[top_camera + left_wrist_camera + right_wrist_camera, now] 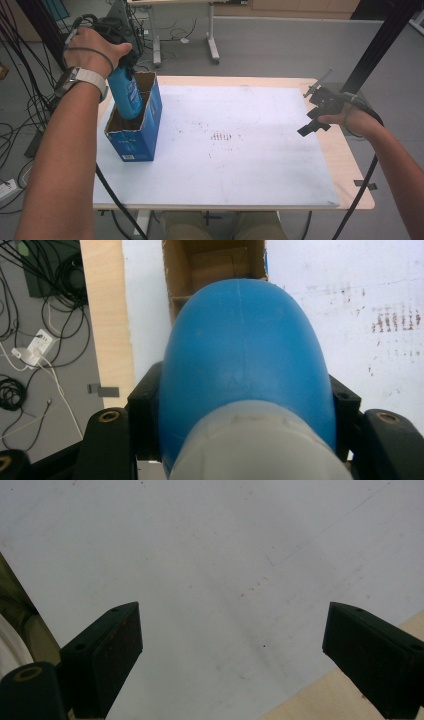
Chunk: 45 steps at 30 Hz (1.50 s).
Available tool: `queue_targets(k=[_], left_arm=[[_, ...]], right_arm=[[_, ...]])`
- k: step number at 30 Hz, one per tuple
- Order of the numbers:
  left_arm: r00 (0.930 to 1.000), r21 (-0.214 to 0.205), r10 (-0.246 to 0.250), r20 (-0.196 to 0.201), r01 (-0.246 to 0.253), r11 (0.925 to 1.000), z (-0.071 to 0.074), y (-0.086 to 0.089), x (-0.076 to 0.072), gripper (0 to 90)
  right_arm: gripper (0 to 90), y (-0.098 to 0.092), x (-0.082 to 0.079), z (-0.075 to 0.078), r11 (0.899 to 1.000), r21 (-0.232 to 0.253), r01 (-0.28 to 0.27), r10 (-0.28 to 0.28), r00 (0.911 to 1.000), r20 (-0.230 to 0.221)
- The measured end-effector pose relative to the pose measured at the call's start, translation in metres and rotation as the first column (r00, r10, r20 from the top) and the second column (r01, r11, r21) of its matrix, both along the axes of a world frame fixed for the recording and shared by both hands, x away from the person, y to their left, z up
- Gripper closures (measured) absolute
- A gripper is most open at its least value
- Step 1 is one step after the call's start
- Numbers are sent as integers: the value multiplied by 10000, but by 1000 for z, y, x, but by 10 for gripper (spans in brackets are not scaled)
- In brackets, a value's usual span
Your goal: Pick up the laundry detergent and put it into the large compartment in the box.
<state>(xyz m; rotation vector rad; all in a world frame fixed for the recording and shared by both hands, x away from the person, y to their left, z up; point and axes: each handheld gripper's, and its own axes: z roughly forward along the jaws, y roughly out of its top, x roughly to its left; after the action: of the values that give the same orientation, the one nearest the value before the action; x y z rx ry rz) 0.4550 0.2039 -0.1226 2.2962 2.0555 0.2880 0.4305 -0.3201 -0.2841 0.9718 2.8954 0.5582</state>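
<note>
Above the box (136, 131): we pinch the blue bottle (125, 95) in our left claw (120, 62).
Risk: bottle catches the cardboard divider, tipping the box.
Right claw (316, 112): spread, idle over the desk (250, 165).

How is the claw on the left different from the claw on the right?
The left gripper is shut on a blue bottle, while the right gripper is open with nothing between its jaws. The left gripper is held above the open blue box at the table's left side, with the bottle's bottom end in it; the right gripper hangs over the white mat near the table's right edge. Both have black jaws, and a hand holds each.
</note>
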Motion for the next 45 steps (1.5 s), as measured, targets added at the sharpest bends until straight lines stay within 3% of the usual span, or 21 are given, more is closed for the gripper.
queue_targets(k=[45], left_arm=[[9994, 18, -149, -307, 149, 9999, -45, 5, 5, 379]], right_arm=[[91, 0, 0, -5, 10000, 2, 57, -57, 9999, -92]])
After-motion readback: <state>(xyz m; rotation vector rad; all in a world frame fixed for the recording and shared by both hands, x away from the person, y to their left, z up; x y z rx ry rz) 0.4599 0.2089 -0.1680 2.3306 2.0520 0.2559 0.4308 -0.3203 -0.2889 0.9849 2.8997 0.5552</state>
